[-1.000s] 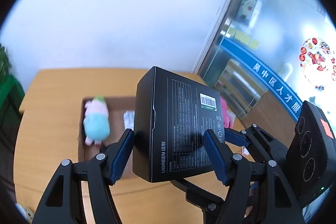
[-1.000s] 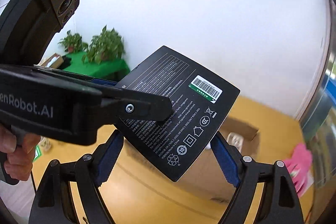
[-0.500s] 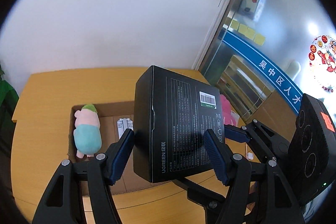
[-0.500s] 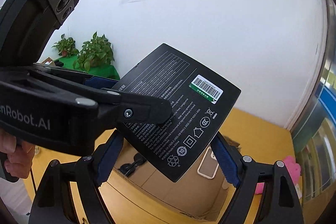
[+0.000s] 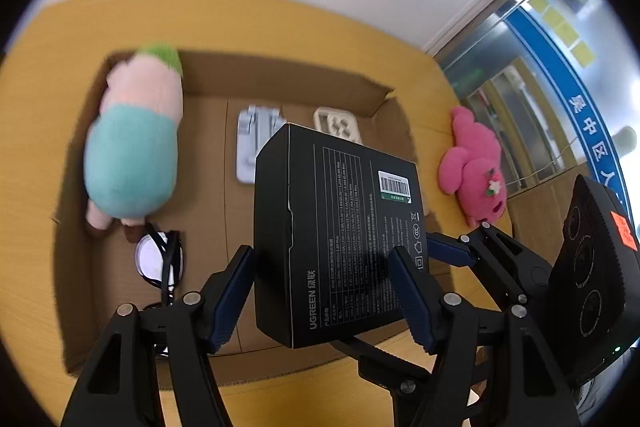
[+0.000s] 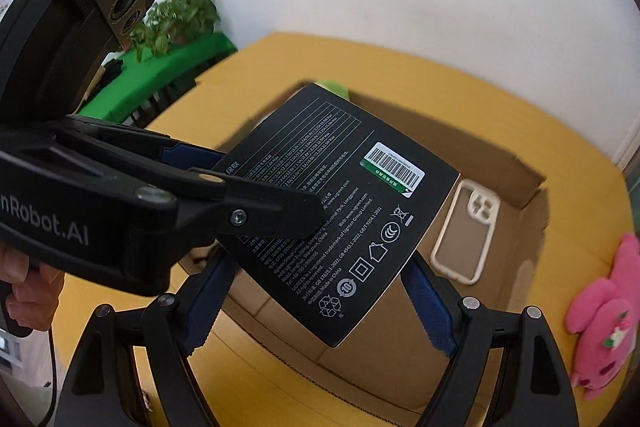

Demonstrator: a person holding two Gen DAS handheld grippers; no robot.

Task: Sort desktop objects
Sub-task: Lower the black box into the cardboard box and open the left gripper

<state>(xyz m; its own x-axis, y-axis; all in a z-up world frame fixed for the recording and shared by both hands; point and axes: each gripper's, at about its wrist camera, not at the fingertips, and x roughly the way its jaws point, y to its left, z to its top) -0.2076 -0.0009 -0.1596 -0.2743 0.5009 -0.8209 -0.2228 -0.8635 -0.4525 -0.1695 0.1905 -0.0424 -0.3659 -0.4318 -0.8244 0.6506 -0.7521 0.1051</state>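
A black UGREEN box (image 5: pixel 340 235) hangs tilted above an open cardboard carton (image 5: pixel 280 75) on the yellow table. My left gripper (image 5: pixel 320 295) is shut on it, with one blue pad on its side face and the other on its printed face. My right gripper (image 6: pixel 320 307) is shut on the same box (image 6: pixel 336 211), clamping it across two lower edges. Inside the carton lie a pink and teal plush (image 5: pixel 132 147), a white folding stand (image 5: pixel 252 147), a beige phone case (image 6: pixel 468 231) and black glasses (image 5: pixel 160 259).
A bright pink plush (image 5: pixel 476 167) lies on the table (image 5: pixel 240 15) just right of the carton. Potted plants on a green cloth (image 6: pixel 172 23) stand beyond the table's left end. A white wall runs behind, with glass doors (image 5: pixel 532 79) at the right.
Both grippers have come down with the black box and tipped further downward. The carton now fills much more of both views, and its contents show.
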